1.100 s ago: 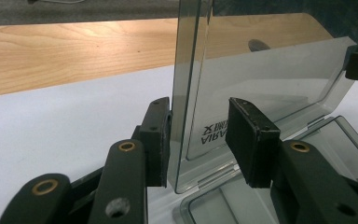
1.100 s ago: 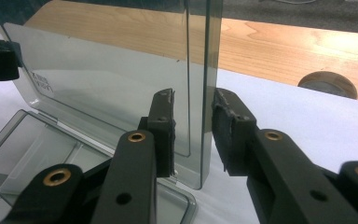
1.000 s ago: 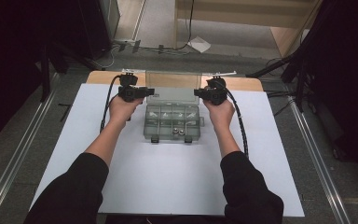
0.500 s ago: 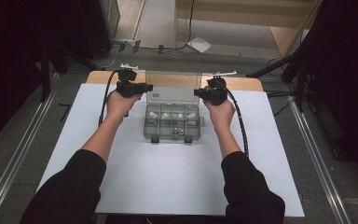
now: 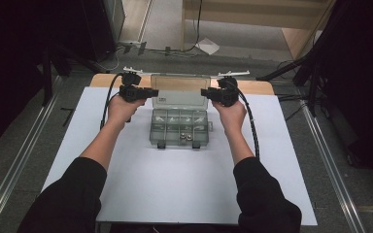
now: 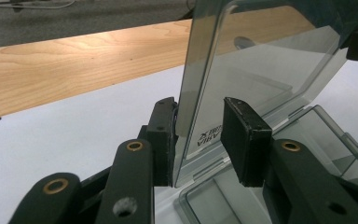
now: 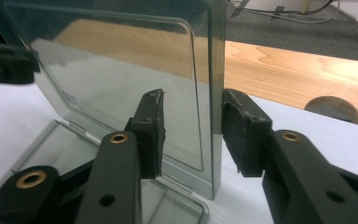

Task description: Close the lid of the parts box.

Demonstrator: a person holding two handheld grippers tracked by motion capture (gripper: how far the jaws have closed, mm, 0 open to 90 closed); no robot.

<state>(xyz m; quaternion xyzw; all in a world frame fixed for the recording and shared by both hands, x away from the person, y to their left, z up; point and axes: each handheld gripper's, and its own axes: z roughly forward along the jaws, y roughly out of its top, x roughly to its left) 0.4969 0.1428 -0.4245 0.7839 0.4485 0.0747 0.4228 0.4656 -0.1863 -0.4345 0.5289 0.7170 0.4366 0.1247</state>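
Fingers of left gripper [image 6: 198,140] and right gripper [image 7: 191,135] straddled upright clear lid [image 5: 181,91] of compartment box [image 5: 179,128], part open, pads not pressing; right fingers just opened further, left closed slightly.

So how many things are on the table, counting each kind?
Clear plastic compartment box with its lid standing open: 1
Black grippers, left gripper and right gripper, one at each side of the lid: 2
White mat over the table: 1
Total: 4
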